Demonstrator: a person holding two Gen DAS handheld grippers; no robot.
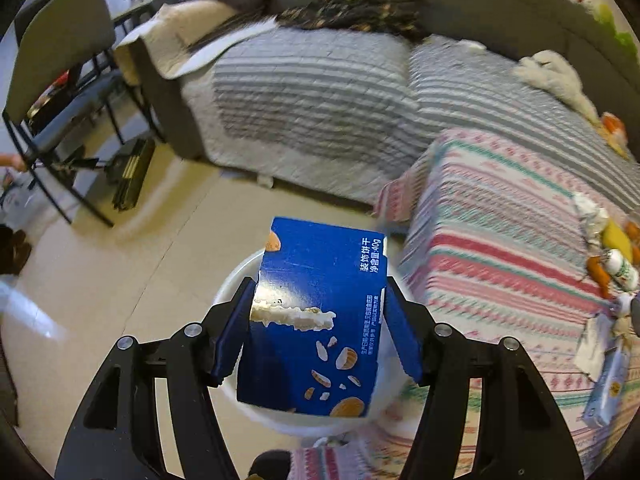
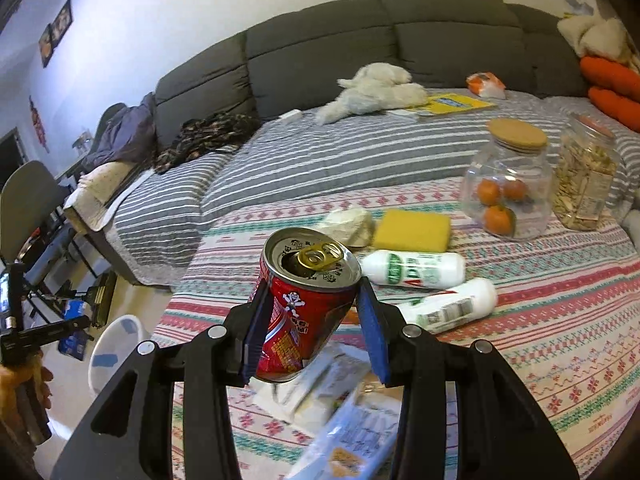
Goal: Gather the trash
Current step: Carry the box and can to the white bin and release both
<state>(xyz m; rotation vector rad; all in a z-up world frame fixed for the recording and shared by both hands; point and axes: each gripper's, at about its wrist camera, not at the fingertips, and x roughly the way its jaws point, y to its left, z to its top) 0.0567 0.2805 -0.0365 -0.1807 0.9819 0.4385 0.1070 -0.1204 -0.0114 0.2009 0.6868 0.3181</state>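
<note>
1. Left gripper (image 1: 320,286) – tilted steeply down, its two blue pads (image 1: 230,336) set wide and pressed on either side of a blue box (image 1: 316,320), which it holds clear of any surface.
2. Right gripper (image 2: 313,284) – angled gently down, pads (image 2: 374,332) closer together and clamped on a red can (image 2: 296,312) that leans between them.
3. From the right wrist view, the person's left hand (image 2: 24,380) shows at the far left edge, wrapped around the black handle of its gripper.

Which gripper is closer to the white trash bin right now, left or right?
Left. The left gripper, with the blue biscuit box between its fingers, hangs directly over the white bin. The right gripper, holding the red can, is above the table, the bin off to its left.
</note>
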